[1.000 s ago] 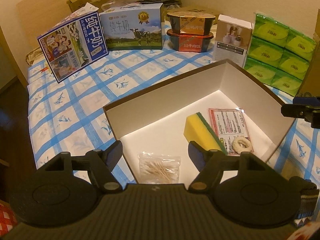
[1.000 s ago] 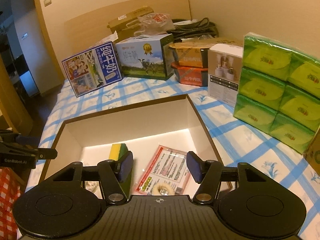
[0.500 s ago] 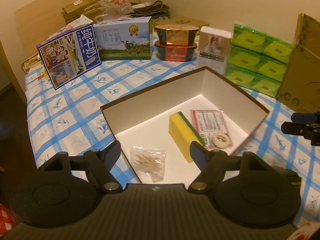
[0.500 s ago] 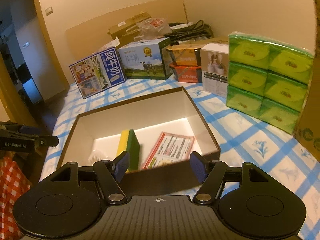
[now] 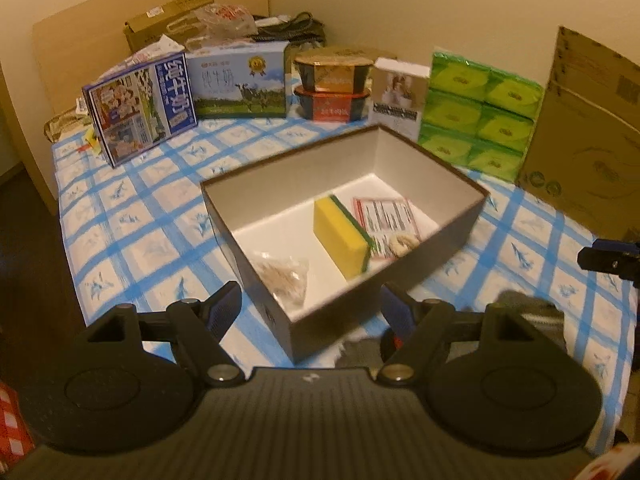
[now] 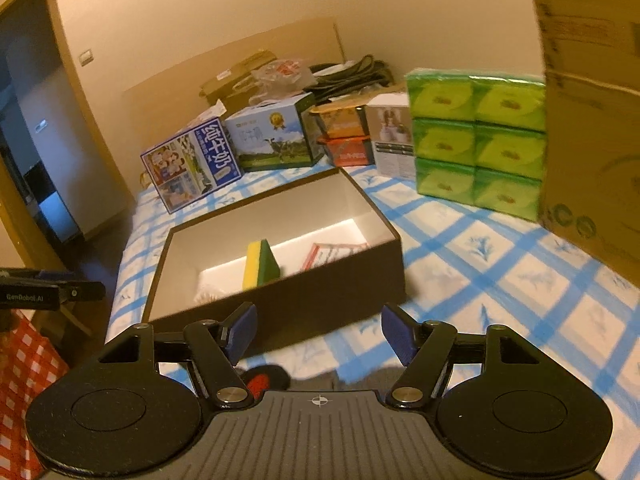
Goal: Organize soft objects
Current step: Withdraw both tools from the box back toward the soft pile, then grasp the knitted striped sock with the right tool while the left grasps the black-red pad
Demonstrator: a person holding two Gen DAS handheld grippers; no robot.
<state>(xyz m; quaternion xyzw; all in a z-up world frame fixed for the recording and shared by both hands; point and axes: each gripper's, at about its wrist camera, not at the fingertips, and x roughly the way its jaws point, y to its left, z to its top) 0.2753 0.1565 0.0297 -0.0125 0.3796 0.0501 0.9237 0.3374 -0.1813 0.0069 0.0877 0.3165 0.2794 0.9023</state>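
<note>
now both my left claw point(image 5: 312, 312) and right claw point(image 6: 318, 330) hang wide and empty near the box point(image 5: 440, 160); next i reach for the dark soft thing point(image 6: 352, 380) below.

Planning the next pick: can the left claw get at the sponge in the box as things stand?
Probably yes. The box has no lid, and the sponge stands on edge with nothing over it. The left claw is open and empty, just short of the near wall, which it would have to clear first.
</note>
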